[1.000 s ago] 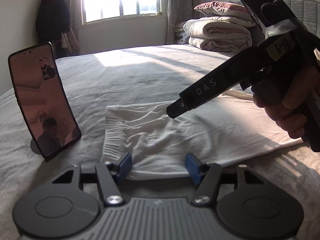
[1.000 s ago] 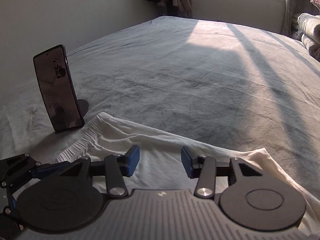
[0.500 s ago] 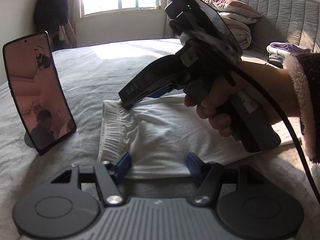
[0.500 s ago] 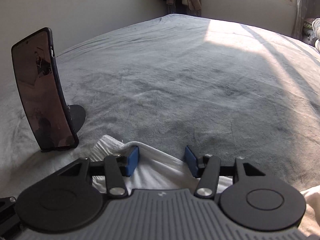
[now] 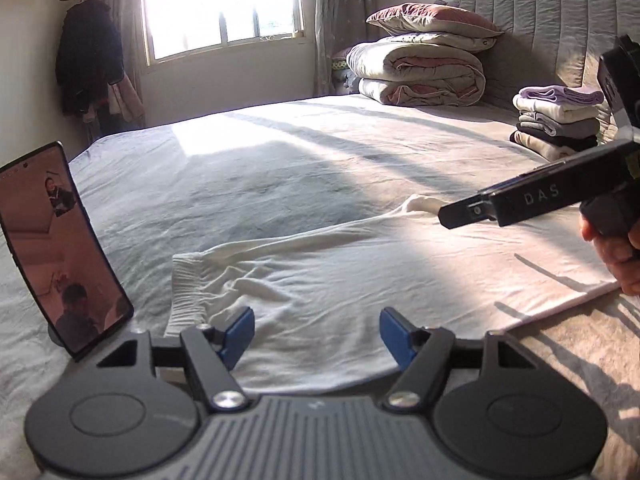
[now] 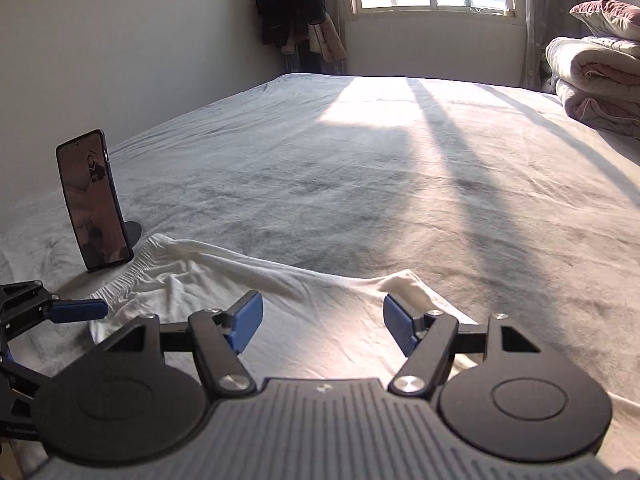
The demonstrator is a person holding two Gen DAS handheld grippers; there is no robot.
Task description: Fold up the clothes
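Note:
White trousers (image 5: 360, 264) lie flat on the grey bed, with the elastic waistband (image 5: 186, 280) at the left. My left gripper (image 5: 316, 334) is open just above their near edge, nothing between its blue pads. In the left wrist view my right gripper (image 5: 452, 216) comes in from the right, held by a hand (image 5: 612, 256), above the far side of the cloth. In the right wrist view the right gripper (image 6: 322, 326) is open over the trousers (image 6: 320, 320), with a raised fold (image 6: 404, 280) just ahead. A left gripper finger (image 6: 76, 309) shows at the left edge.
A phone on a stand (image 5: 60, 252) is upright left of the waistband, also in the right wrist view as the phone (image 6: 94, 200). Folded quilts and a pillow (image 5: 420, 68) and a stack of folded clothes (image 5: 556, 120) sit by the headboard. Grey sheet (image 6: 360, 168) stretches toward the window.
The right gripper has drawn back from the waistband to the right and now hovers over the far right part of the trousers. The left gripper has barely moved.

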